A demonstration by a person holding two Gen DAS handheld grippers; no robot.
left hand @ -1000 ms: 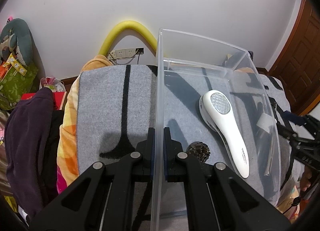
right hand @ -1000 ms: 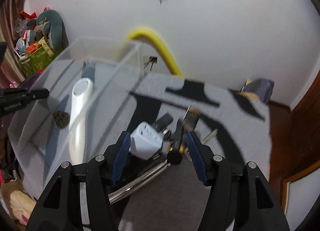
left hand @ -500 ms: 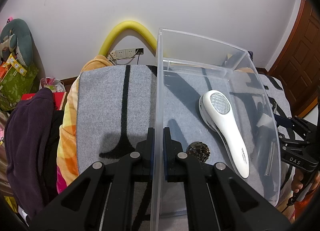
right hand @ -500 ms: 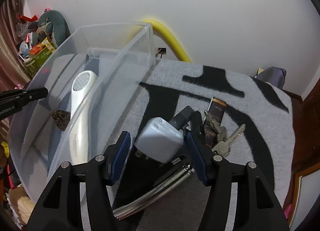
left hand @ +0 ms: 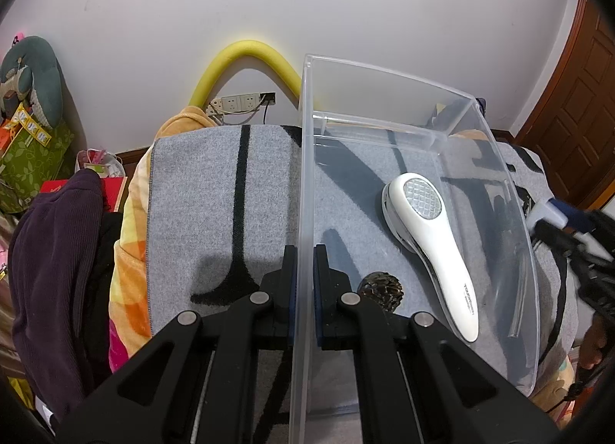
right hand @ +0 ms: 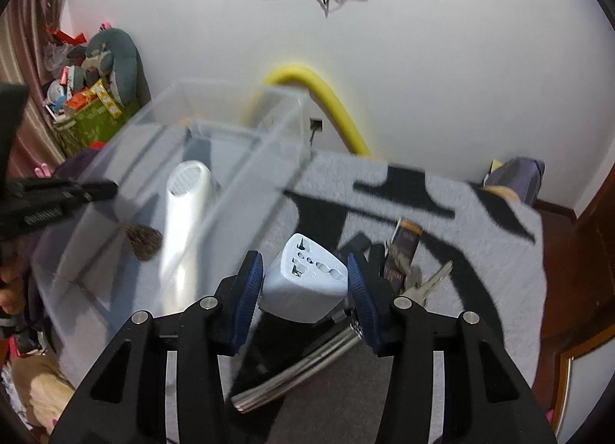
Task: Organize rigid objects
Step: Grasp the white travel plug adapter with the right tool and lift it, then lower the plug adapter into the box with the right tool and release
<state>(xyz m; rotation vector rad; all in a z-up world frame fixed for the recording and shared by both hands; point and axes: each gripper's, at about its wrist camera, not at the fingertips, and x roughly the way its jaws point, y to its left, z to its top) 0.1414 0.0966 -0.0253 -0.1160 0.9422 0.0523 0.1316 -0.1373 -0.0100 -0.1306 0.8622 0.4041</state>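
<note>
**Carrying the adapter over the bin wall**

The right tongs have just been closing and now clamp the pale blue travel adapter between their blue pads, its socket face turned up toward the camera. It sits in the grip above the grey patterned blanket, with the keys at about 3 o'clock of it and a metal tube at 6 o'clock. The clear plastic bin stands at 10 o'clock from the adapter, already holding a white lint shaver and a dark pine cone.

The left tongs are pressed together on the bin's near wall, which steadies it.

To do this step well, the adapter probably needs lifting clear of the rim before it travels sideways — a clipped wall could twist the block in the pads. The free floor between shaver and right wall looks the safest place to set it. The grip seems square across two flat sides, so a low release — not a drop — should suit.
</note>
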